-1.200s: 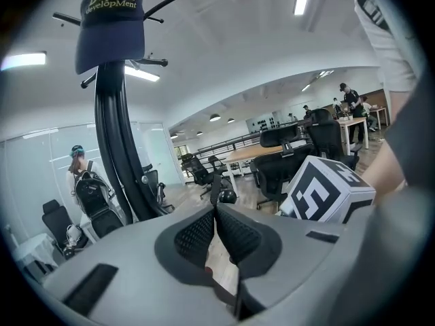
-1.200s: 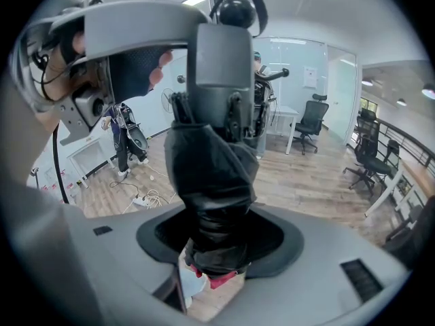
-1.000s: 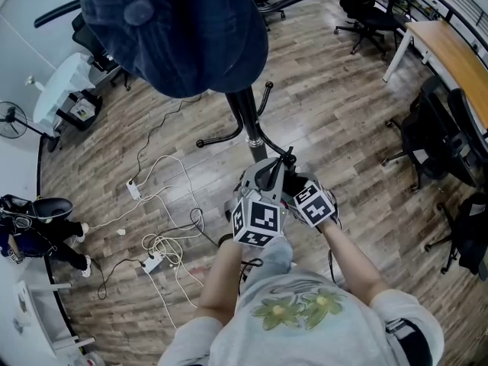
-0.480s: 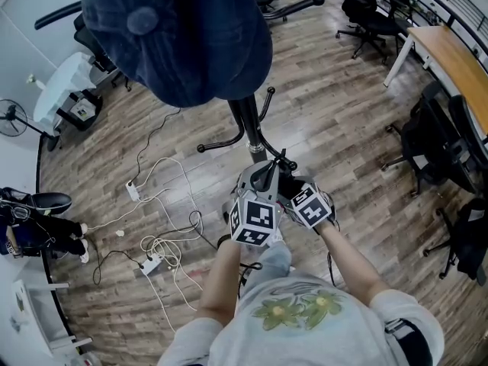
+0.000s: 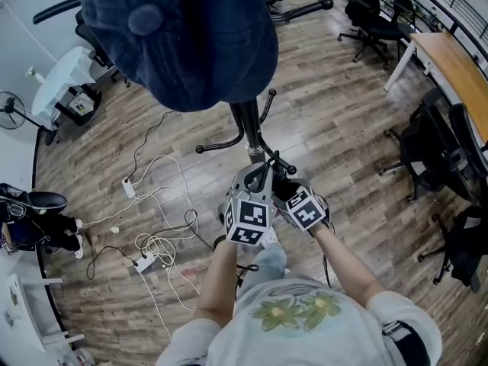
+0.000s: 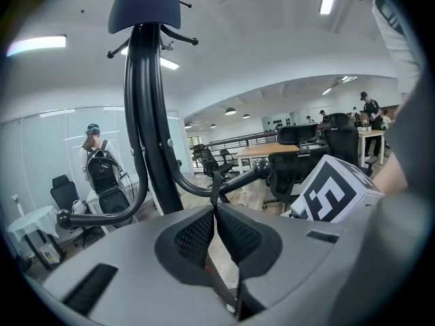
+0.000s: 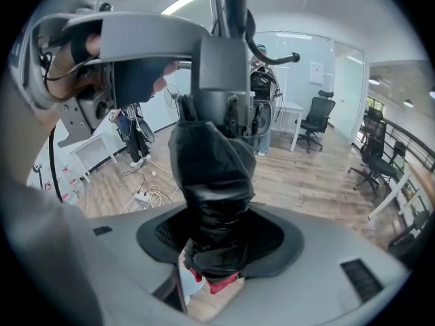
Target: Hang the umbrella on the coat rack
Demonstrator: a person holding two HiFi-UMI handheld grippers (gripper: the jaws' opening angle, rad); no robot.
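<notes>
The black coat rack [image 5: 250,124] stands just ahead of me, with a dark blue cap [image 5: 183,36] on its top. My left gripper [image 6: 216,212] is shut on the umbrella's thin black strap [image 6: 213,190]. The strap runs up to a curved rack hook [image 6: 238,180] with a ball end. My right gripper [image 7: 214,243] is closed around the folded black umbrella [image 7: 211,182], which stands upright between its jaws. In the head view both grippers, left [image 5: 259,178] and right [image 5: 284,187], sit side by side at the rack's lower hooks.
White cables and power strips [image 5: 152,242] lie on the wooden floor at the left. Office chairs [image 5: 431,151] and a wooden desk [image 5: 454,63] stand at the right. A white table [image 5: 65,82] and a standing person [image 5: 34,223] are at the far left.
My left gripper has edged a little toward the rack pole and sunk slightly, with the strap still in it. The right gripper has kept still with the umbrella.
</notes>
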